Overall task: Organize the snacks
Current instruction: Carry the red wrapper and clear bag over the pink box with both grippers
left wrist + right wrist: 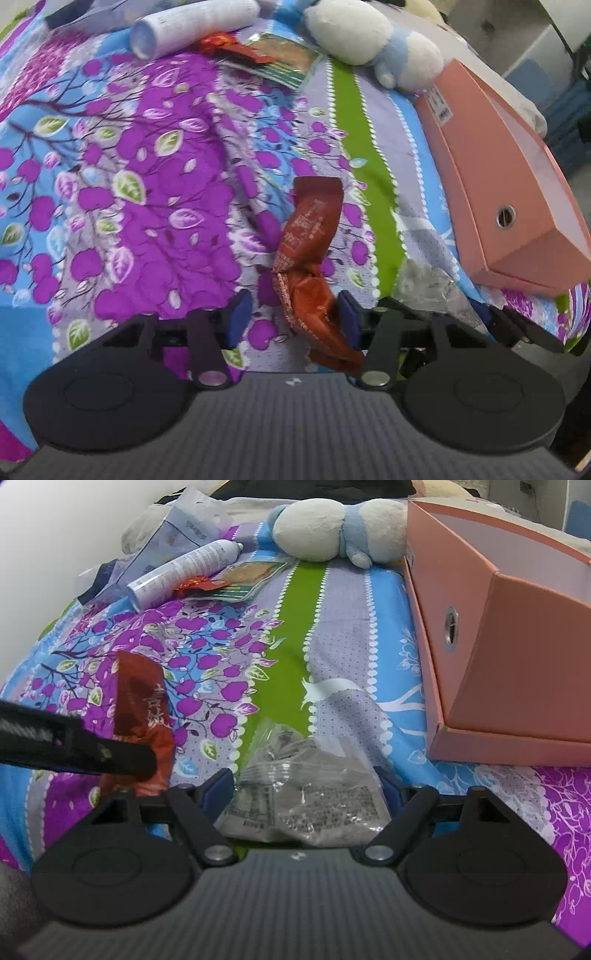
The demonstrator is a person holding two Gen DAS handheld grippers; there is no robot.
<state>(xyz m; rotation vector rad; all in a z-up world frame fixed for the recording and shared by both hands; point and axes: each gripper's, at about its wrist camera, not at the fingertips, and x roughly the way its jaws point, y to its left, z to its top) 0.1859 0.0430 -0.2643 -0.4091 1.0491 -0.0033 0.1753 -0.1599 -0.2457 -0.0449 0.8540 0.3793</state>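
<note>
A crumpled red-orange snack packet point(310, 236) lies on the flowered bedspread point(147, 206). My left gripper point(293, 317) stands open around its near end: the right pad touches it and the left pad stands clear. In the right wrist view the same red-orange snack packet point(142, 705) shows at the left, with a black finger of the left gripper point(92, 749) across it. My right gripper point(303, 788) is open, with a clear plastic snack packet point(306, 797) lying on the bed between its fingers and filling most of the gap. An open pink cardboard box point(517, 657) stands to the right.
At the far end of the bed lie a white spray can point(184, 568), a green snack packet point(243, 578), a small red wrapper point(194, 583), a bluish plastic bag point(173, 535) and a white-and-blue plush toy point(325, 528). A white wall borders the left side.
</note>
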